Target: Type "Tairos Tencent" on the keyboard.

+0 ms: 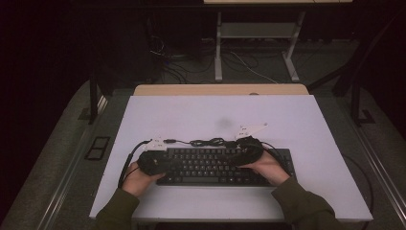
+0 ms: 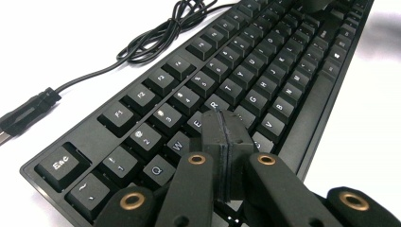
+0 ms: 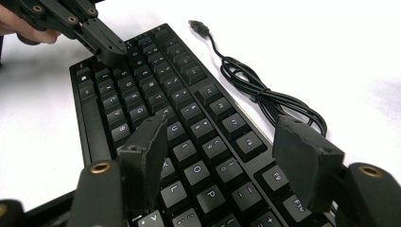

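coiled cable [image 1: 210, 142] behind keyboard [image 1: 210, 165], bare table [image 1: 215, 112] beyond

sleeves: dark olive green, cuffs at both wrists
left gripper [image 2: 226, 135]: matte black jaws, brass-ringed pivots
right gripper [image 3: 227, 156]: black wedge-shaped pads, brass-ringed pivots
top plates: pale, three-cornered
cables: thin, black
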